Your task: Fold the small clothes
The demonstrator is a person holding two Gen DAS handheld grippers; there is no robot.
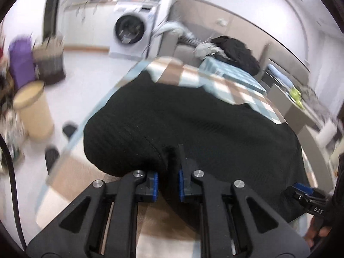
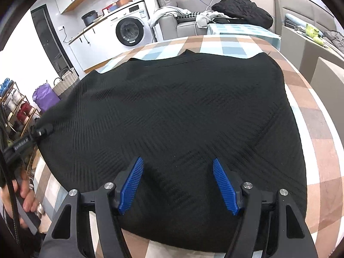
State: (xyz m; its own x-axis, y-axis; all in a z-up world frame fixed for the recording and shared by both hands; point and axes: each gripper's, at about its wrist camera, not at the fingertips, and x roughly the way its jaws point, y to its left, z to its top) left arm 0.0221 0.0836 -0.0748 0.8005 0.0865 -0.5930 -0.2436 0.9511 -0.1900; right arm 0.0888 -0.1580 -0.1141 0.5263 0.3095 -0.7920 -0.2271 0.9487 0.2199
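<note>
A black ribbed knit garment lies spread on a checked tablecloth; it also shows in the left wrist view. My left gripper is shut on the garment's near left edge, and the cloth bulges up in front of it. It also shows at the far left of the right wrist view, clamped on the garment's edge. My right gripper is open, its blue pads spread over the garment's near edge, holding nothing. It appears at the lower right of the left wrist view.
The table's far half carries the checked cloth. Behind it stand a grey sofa with a black pile of clothes, a washing machine, woven baskets, a purple bag and a beige bin on the floor.
</note>
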